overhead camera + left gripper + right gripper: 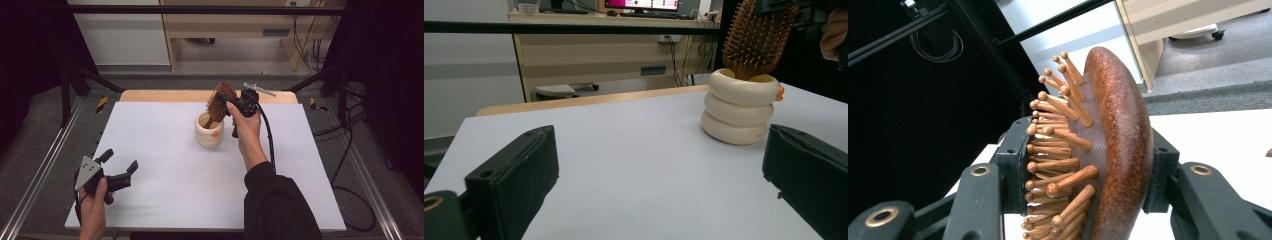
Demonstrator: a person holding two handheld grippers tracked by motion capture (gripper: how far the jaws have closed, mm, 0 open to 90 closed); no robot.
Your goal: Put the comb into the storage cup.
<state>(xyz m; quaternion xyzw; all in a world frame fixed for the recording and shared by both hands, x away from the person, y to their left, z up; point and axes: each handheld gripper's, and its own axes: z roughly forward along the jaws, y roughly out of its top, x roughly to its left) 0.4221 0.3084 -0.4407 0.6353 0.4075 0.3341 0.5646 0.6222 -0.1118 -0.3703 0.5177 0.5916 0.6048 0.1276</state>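
Right tongs [226, 102] clamped on brush [220, 103] | handle apparently inside cup [209, 131] | left tongs [120, 162] apart, over counter [165, 170]

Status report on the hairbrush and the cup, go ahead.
Right tool shut on hairbrush, handle down in cream cup. Left tool open, idle on table. Nothing in the way.

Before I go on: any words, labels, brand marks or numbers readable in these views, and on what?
None can be read.
Cream ringed holder: a faint small mark low on its bottom ring, too small to read.
Monitor behind the table: bright screen content, too blurred to read.
Wooden hairbrush, right gripper, left gripper: no markings visible.
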